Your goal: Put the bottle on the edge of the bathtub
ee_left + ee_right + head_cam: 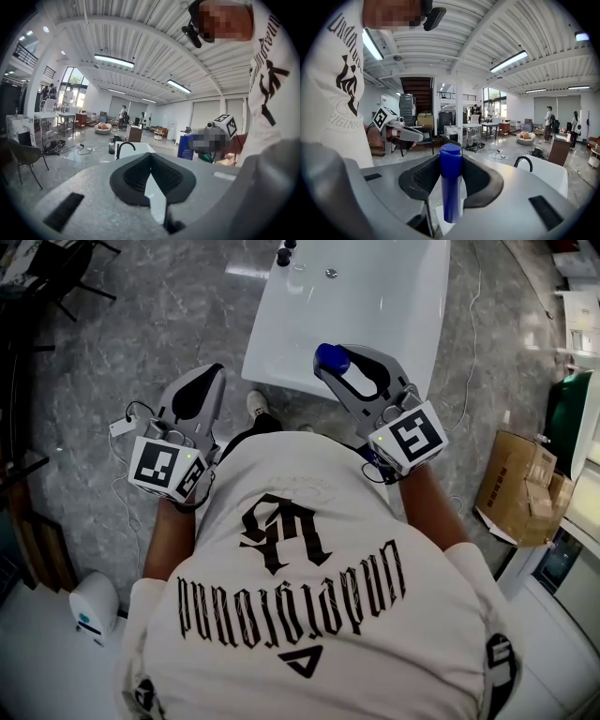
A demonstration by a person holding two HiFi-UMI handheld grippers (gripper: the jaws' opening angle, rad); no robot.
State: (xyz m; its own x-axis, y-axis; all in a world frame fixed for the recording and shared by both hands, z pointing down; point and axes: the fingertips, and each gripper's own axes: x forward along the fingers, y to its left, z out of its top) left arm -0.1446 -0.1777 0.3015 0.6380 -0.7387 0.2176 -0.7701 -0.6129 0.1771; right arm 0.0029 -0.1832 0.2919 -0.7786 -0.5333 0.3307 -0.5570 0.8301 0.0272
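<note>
A blue bottle (332,359) with a blue cap stands upright between the pads of my right gripper (349,367), which is shut on it. In the right gripper view the bottle (451,187) fills the gap between the jaws of that gripper (451,165). The white bathtub (375,306) lies just ahead of both grippers, its near rim below the bottle. The tub also shows in the right gripper view (548,174). My left gripper (217,371) hangs over the floor left of the tub. Its jaws meet at the tips with nothing between them (150,157).
A black faucet (283,254) stands at the tub's far end. A cardboard box (520,488) sits on the floor to the right, a white device (94,606) at the lower left. Cables trail on the grey floor. Tables, chairs and people are far off in the hall.
</note>
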